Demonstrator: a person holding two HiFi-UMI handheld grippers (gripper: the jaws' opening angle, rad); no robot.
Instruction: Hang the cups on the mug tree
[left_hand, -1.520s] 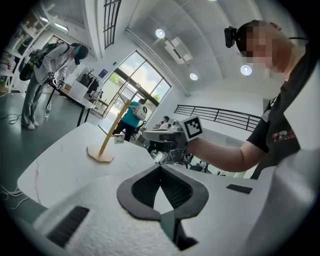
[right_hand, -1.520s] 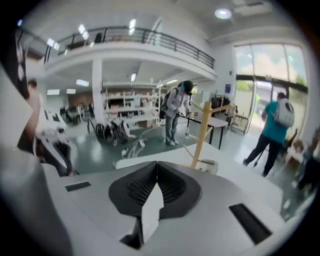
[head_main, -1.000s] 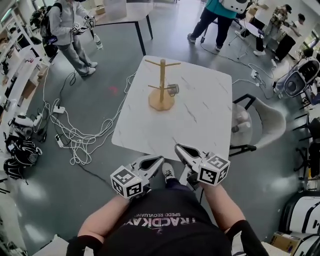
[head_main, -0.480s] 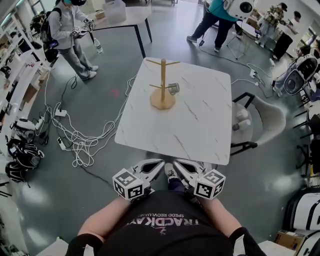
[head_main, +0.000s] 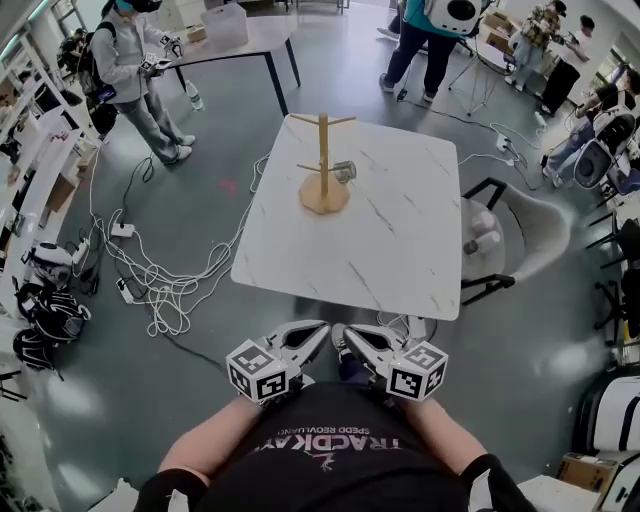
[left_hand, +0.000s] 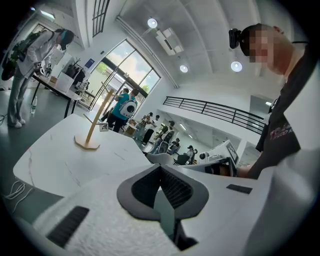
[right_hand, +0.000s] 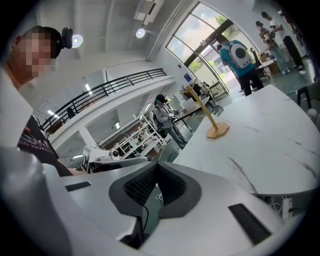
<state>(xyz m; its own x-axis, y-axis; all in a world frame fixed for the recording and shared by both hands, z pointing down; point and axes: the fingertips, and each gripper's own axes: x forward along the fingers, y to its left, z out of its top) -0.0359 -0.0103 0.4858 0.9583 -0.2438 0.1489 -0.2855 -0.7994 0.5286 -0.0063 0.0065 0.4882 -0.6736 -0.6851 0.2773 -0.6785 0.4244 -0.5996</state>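
- cup (head_main: 345, 172) hangs on a lower right peg of the mug tree (head_main: 323, 150), near the far left corner of the desk (head_main: 380, 240) in the head view. no other cup shows on the desk, so the hanging looks done.
- same view: the left tool (head_main: 318, 330) and right tool (head_main: 345, 333) sit side by side close to the body, off the desk's near edge and well apart from the tree. each is closed to a point with nothing in it.
- step in hand, as i judge it: a rest away from the work. to do it well, keep both tools low and clear of the desk so nothing jolts the tree. any further cup would call for stepping up to the near edge first.
- left gripper view: the left tool (left_hand: 160, 169) has its pads together on nothing. this low side look shows the mug tree (left_hand: 91, 125) standing upright, with the cup (left_hand: 103, 127) a small block beside the pole, which the steep head view cannot confirm.
- right gripper view: the right tool (right_hand: 156, 166) is likewise closed and empty. the mug tree (right_hand: 210, 117) shows across the desk (right_hand: 270, 145), but the cup is too small to make out.
- only the head view shows the chair (head_main: 530, 235) at the desk's right edge and the cables (head_main: 160, 280) on the floor off its left edge.
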